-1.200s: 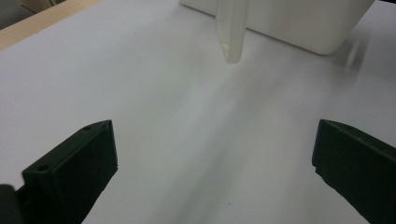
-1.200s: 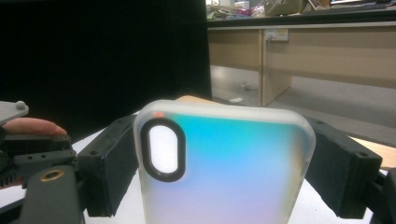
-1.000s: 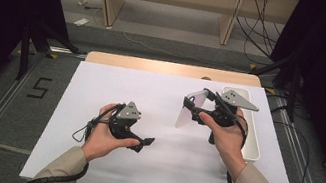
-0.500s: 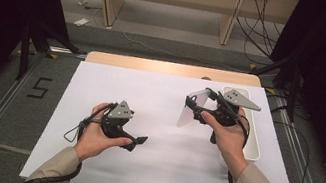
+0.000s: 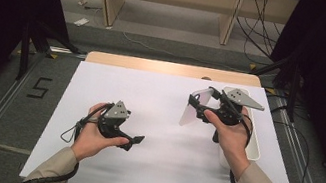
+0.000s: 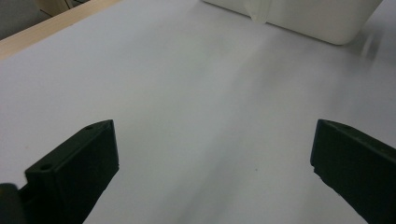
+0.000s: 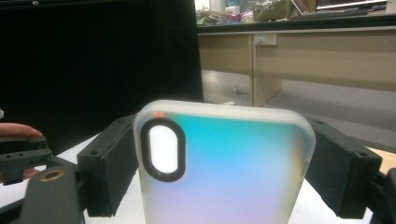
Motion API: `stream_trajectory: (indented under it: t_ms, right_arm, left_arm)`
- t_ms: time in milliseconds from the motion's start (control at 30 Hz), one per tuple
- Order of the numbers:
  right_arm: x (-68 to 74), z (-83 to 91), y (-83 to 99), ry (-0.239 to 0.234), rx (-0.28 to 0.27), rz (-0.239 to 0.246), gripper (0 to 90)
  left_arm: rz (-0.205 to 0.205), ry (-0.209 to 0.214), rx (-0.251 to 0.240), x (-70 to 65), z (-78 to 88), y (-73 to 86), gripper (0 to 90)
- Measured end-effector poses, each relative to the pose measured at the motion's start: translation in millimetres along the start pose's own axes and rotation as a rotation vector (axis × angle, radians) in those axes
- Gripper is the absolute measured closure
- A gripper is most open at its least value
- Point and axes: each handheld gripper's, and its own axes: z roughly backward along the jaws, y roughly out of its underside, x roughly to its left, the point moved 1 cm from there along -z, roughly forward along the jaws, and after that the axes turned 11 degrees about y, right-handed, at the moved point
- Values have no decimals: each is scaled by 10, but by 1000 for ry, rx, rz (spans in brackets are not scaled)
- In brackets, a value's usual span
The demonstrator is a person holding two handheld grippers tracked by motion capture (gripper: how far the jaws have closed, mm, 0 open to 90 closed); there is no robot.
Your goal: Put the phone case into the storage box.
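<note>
My right gripper (image 5: 200, 101) is held above the right half of the white table (image 5: 160, 96), shut on a translucent phone case (image 5: 193, 109). In the right gripper view the case (image 7: 233, 163) stands upright between the two black pads, frosted with a blue-to-pink sheen and an oval camera cutout at its upper left. My left gripper (image 5: 134, 140) sits low over the table's near left part, pointing right. Its jaws stand wide apart in the left gripper view (image 6: 212, 158), with only bare table between them.
A white rectangular bin (image 5: 253, 149) stands along the table's right edge, under my right hand, and also shows ahead of the left gripper (image 6: 322, 21). Wooden shelving and cables lie beyond the far edge. Dark curtains flank both sides.
My left hand has drifted slightly to the left with its gripper. The right gripper and the phone case have stayed where they were.
</note>
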Motion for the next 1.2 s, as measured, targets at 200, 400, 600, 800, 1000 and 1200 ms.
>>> stream_trajectory:
  t_ms: [200, 400, 600, 800, 1000, 1200]
  right_arm:
    - [-43, 17, -20, 12, -3, -2, 182]
    - [-89, 41, -50, 28, -12, -8, 182]
    - [-144, 61, -74, 43, -19, -14, 182]
    - [-180, 76, -91, 54, -23, -20, 182]
    - [-222, 90, -103, 69, -25, -19, 182]
    - [-255, 107, -121, 80, -30, -20, 182]
  left_arm:
    - [-3, -3, 4, 8, -5, 16, 7]
    - [-7, -7, 5, 12, 0, 19, 8]
    - [-8, -6, 9, 12, -9, 25, 10]
    - [-8, -7, 10, 13, -12, 27, 11]
    - [-7, -6, 13, 13, -14, 30, 11]
    - [-8, -8, 11, 16, -11, 29, 11]
